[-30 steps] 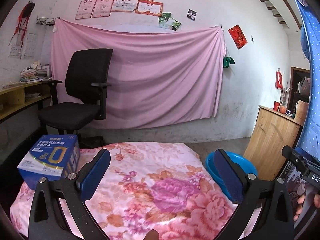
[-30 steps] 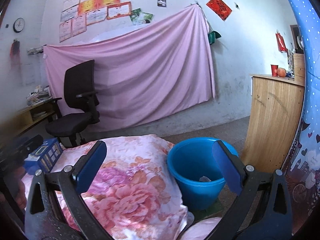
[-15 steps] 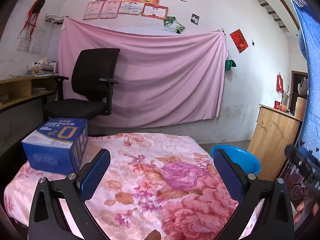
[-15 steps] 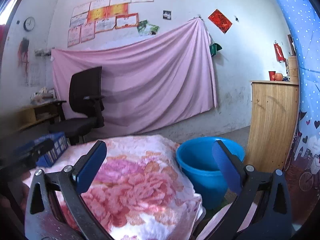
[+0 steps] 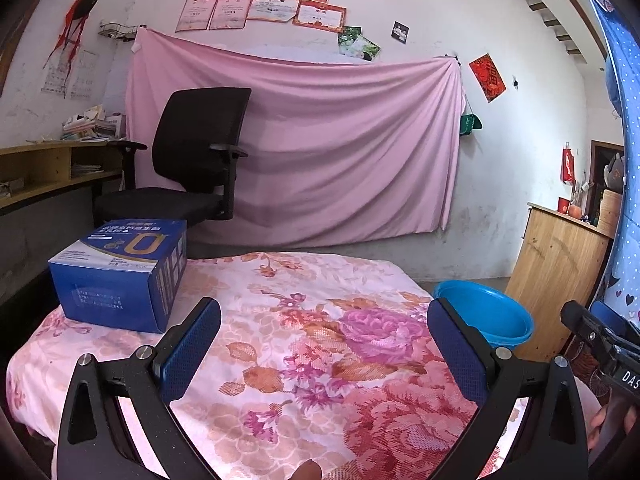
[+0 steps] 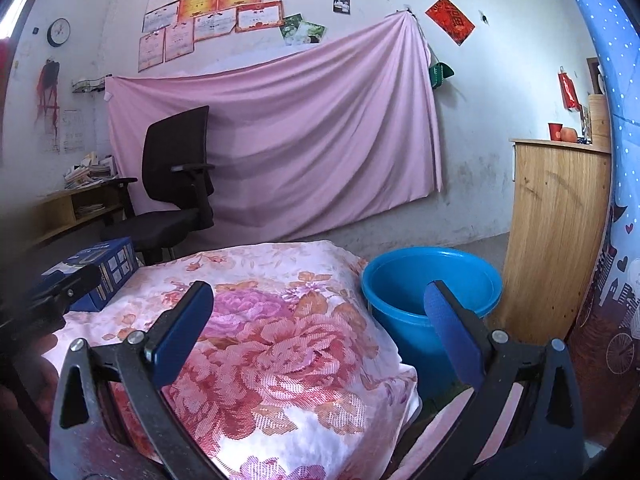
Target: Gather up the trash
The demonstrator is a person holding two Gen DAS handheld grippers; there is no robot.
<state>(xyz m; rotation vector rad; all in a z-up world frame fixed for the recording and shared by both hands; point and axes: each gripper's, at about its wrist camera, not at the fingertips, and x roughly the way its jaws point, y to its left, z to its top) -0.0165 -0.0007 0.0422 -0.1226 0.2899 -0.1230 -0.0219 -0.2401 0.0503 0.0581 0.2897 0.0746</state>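
Note:
A blue carton (image 5: 120, 274) rests on the far left corner of a table under a pink floral cloth (image 5: 288, 344); the right wrist view catches it at the left edge (image 6: 106, 268). A blue plastic bucket (image 6: 430, 292) stands on the floor at the table's right side, also seen in the left wrist view (image 5: 486, 316). My left gripper (image 5: 324, 338) hovers open over the cloth, nothing between its blue pads. My right gripper (image 6: 318, 322) is open too, above the table's right corner, its right finger in front of the bucket. The bucket's inside is hidden.
A black office chair (image 5: 192, 168) stands behind the table before a pink sheet on the wall. A wooden cabinet (image 6: 556, 232) is right of the bucket. A wooden desk with papers (image 5: 52, 168) runs along the left wall. A blue patterned curtain (image 6: 616, 240) hangs far right.
Both wrist views have lowered and levelled: the carton now appears higher and closer in the left view, and the bucket's inside has dropped out of sight in the right view. Both grippers stayed open.

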